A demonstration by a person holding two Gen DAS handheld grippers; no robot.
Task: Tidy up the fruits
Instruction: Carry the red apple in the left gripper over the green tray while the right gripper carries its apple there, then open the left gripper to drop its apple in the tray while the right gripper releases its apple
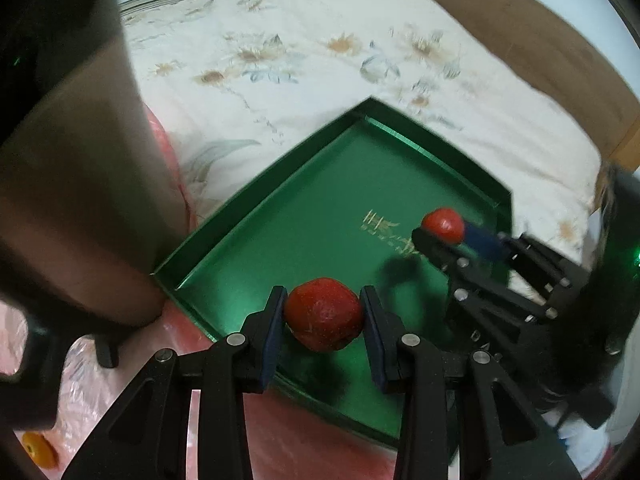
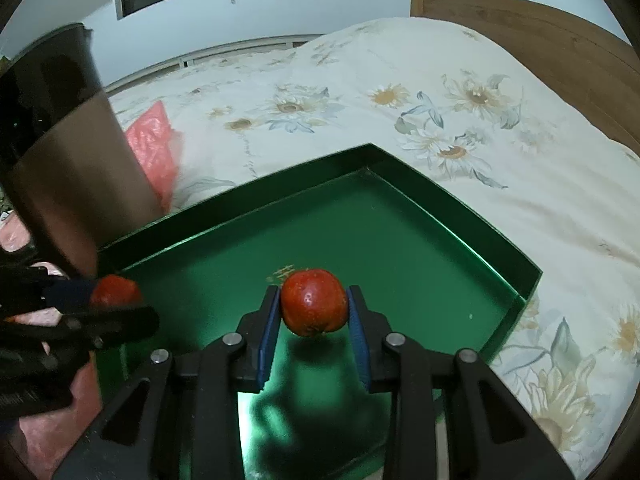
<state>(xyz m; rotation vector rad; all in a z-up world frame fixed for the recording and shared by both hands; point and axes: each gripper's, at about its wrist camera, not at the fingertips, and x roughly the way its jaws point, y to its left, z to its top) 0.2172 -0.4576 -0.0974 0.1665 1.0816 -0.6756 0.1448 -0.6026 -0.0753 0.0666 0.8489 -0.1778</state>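
Observation:
A green shallow box (image 1: pixel 280 216) lies on the bed, also in the right wrist view (image 2: pixel 400 240). My left gripper (image 1: pixel 324 316) is shut on a red round fruit (image 1: pixel 323 314) and holds it above the box's near edge. My right gripper (image 2: pixel 314 308) is shut on a second red fruit (image 2: pixel 314 302) above the box floor. In the left wrist view the right gripper (image 1: pixel 444 228) with its fruit (image 1: pixel 443 224) hangs over the box's right side. In the right wrist view the left gripper (image 2: pixel 116 296) and its fruit (image 2: pixel 114 290) are at the box's left edge.
A flowered bedspread (image 2: pixel 440 120) surrounds the box, with a wooden headboard (image 2: pixel 540 36) behind. A pink plastic bag (image 1: pixel 300 440) lies under the box's near side. An orange fruit (image 1: pixel 38 450) lies at the lower left. A brown and black upright object (image 1: pixel 80 200) stands left.

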